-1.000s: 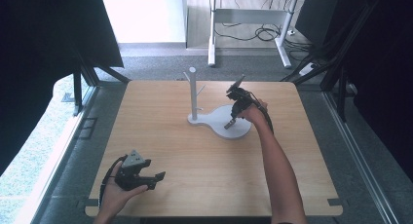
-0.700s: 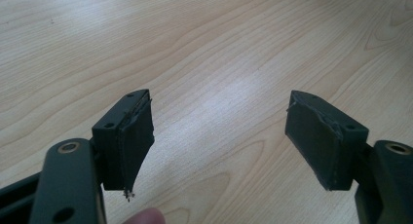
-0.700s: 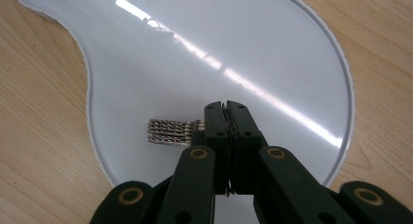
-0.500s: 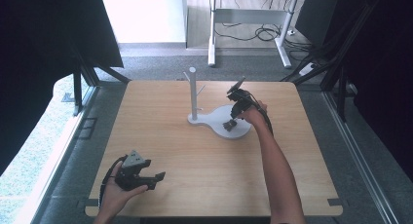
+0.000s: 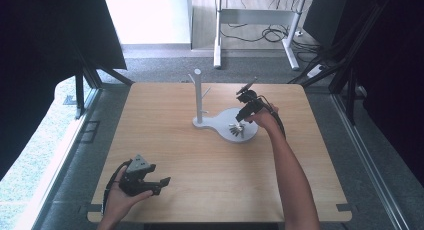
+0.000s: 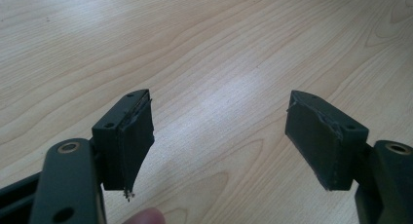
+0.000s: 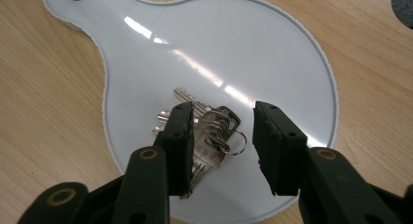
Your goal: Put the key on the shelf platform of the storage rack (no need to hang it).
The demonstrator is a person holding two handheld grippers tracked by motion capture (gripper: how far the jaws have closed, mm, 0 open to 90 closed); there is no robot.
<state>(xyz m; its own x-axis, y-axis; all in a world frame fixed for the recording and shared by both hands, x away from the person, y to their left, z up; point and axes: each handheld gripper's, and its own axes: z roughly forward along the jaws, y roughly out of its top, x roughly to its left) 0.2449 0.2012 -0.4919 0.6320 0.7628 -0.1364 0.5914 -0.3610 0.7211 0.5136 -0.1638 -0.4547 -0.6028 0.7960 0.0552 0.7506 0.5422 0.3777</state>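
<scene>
Right gripper view: my right gripper [image 7: 221, 136] hangs just above a bunch of silver keys [image 7: 204, 136] on a split ring, its two black jaws parted and standing on either side of the ring end of the bunch. I see a gap between the right-hand jaw and the ring; the left-hand jaw covers part of the key blades, and I cannot tell whether it touches them. The keys lie flat on the round lobe of a glossy white stand base [image 7: 272, 63], nearer its lower rim than its centre.

High view: the base [image 5: 220, 124] sits on the far half of the wooden table [image 5: 210, 190], with a white post [image 5: 198, 97] bearing short pegs rising from its narrow end. The keys [image 5: 235, 131] lie on the wide end, directly below the right gripper [image 5: 244, 117], which my right hand [image 5: 262, 119] holds tilted downward. My left gripper [image 5: 162, 182] rests in my left hand [image 5: 120, 202] near the table's near left corner, well apart from the stand.

Left gripper view: the left gripper [image 6: 219, 136] has its jaws spread wide with bare wood grain between them.
</scene>
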